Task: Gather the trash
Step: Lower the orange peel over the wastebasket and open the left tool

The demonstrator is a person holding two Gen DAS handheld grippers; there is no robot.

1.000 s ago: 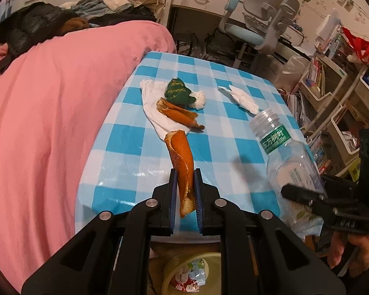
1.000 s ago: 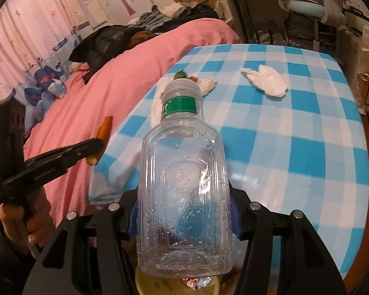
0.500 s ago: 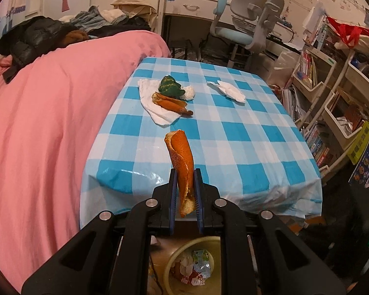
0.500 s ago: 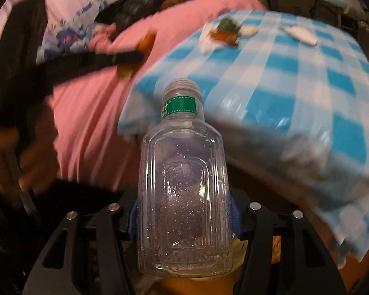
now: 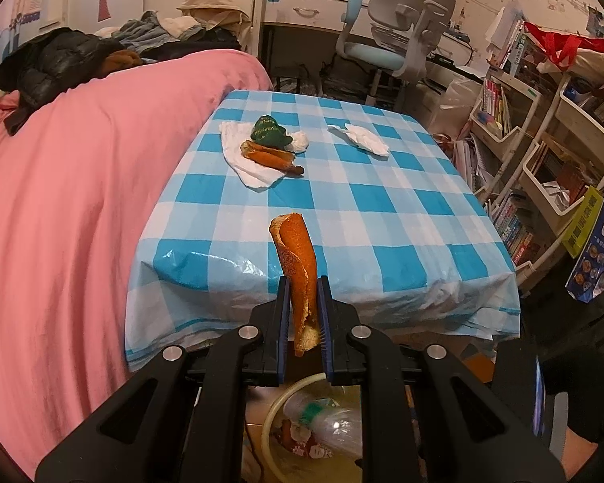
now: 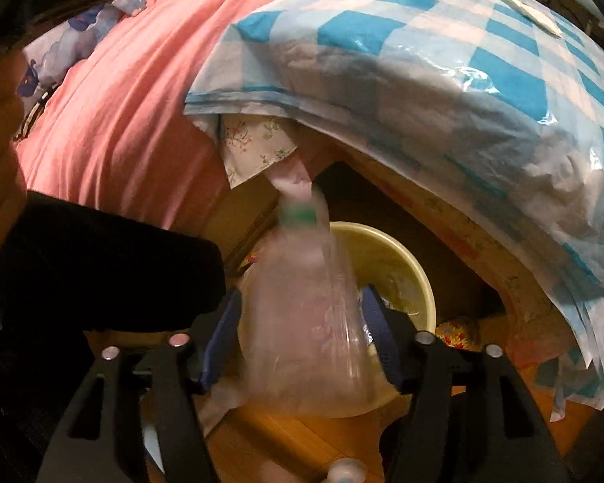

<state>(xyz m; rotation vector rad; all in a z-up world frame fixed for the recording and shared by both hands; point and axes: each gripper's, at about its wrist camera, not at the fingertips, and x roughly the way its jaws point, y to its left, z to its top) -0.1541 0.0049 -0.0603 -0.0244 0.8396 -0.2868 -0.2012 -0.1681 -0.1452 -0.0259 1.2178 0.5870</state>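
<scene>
Bottle [image 6: 306, 322] between parted tongs [image 6: 302, 334], above bin [image 6: 402, 257]

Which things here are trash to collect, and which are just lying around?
Job:
orange peel in the left tongs
plastic bottle dropping from the right tongs
yellow bin
peels on tissue
green wrapper
crumpled tissue

Lying about:
pink bedspread
desk chair
bookshelves

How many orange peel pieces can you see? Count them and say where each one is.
2 visible: one peel clamped in the left gripper, one peel on the napkin on the table. More may hide underneath.
</scene>
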